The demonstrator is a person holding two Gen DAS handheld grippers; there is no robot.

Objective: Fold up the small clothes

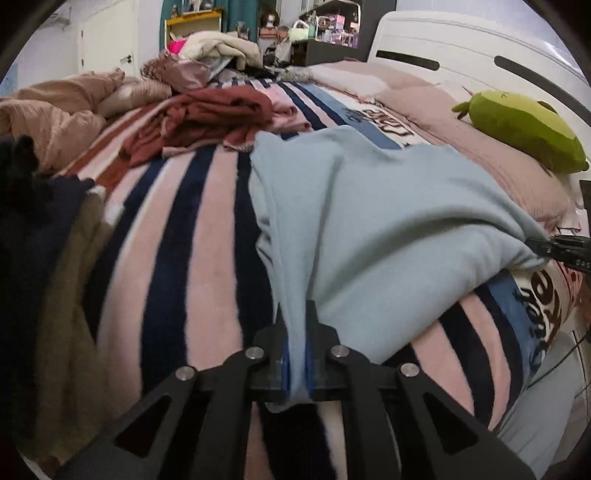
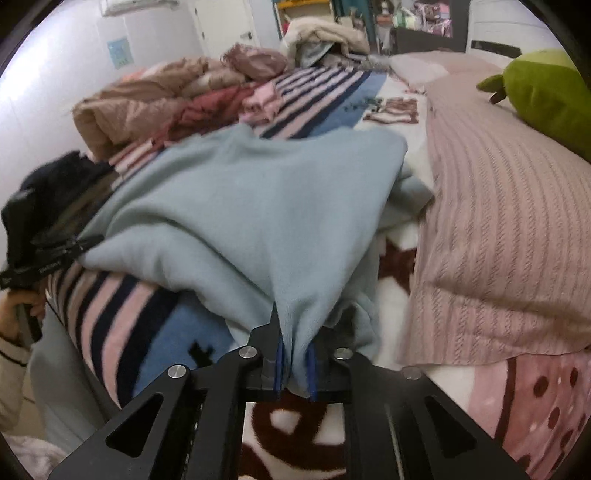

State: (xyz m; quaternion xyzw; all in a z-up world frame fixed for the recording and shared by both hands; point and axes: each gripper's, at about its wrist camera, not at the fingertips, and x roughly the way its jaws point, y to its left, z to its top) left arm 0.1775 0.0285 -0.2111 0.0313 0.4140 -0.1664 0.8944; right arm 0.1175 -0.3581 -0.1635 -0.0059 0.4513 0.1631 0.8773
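Here both hand-held grippers pinch the garment [image 1: 388, 221]. The left [image 1: 297, 365] and right [image 2: 294, 369] each clamp one edge above the bed [image 1: 207, 229].

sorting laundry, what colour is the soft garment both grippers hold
Pale blue-grey knit garment, plain, no pattern; clearest in the right wrist view.

Bedroom, dim and cool-lit. Bed [image 1: 207, 229] under a pink-and-navy striped blanket. White slotted headboard [image 1: 461, 55] at the bed's right. Beyond the bed's far end, white door [image 1: 107, 40], yellow shelf [image 1: 192, 22], dark cluttered shelving [image 1: 332, 33]. Pale wall [image 2: 55, 74] left of the bed.
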